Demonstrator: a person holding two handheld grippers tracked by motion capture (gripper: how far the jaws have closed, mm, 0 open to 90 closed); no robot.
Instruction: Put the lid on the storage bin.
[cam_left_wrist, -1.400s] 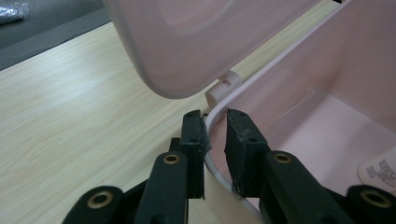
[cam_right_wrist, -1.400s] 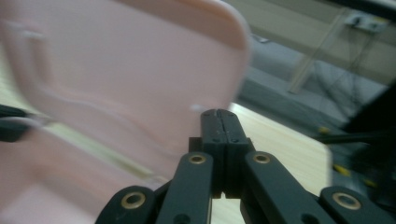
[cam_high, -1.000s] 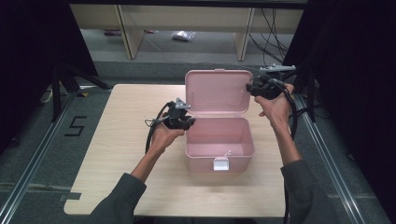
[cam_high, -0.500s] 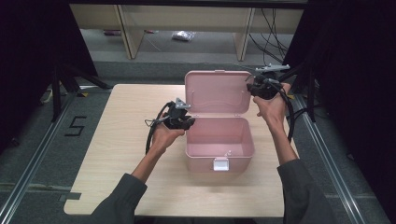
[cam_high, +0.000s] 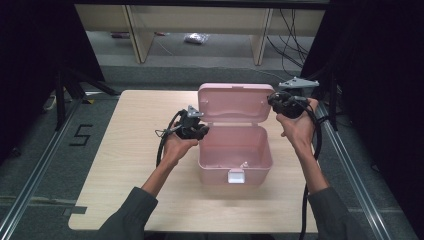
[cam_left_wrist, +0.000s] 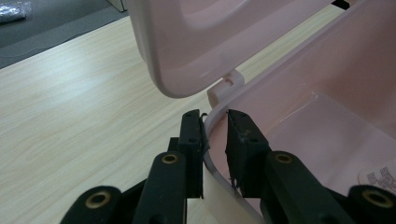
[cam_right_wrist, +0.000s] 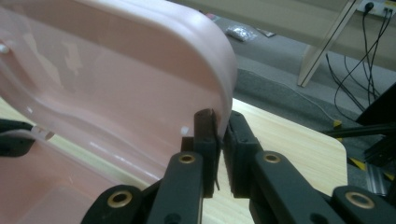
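Lid (cam_high: 234, 102) up and standing near upright, pink box (cam_high: 235, 150) sitting open at the middle of the tabletop (cam_high: 125, 150), latch tab at its front edge facing me. I have my left claw (cam_left_wrist: 215, 122) clamped on the box's side wall close to the hinge, one jaw outside, one inside, pinning the base down. My right claw (cam_right_wrist: 220, 122) is nipped tight onto the lid's curved edge at its far corner; in the high view that claw (cam_high: 278, 101) sits high at the lid's right end. I read this as the lid-swing step, box braced by one hand, lid steered by the other. Whether it's going up or coming down I can't tell from here. Inside looks bare apart from a sticker on the floor. Next move, I'd say, calls for an arc about the hinge with the right, keeping the left firm so the base doesn't skid or tip.
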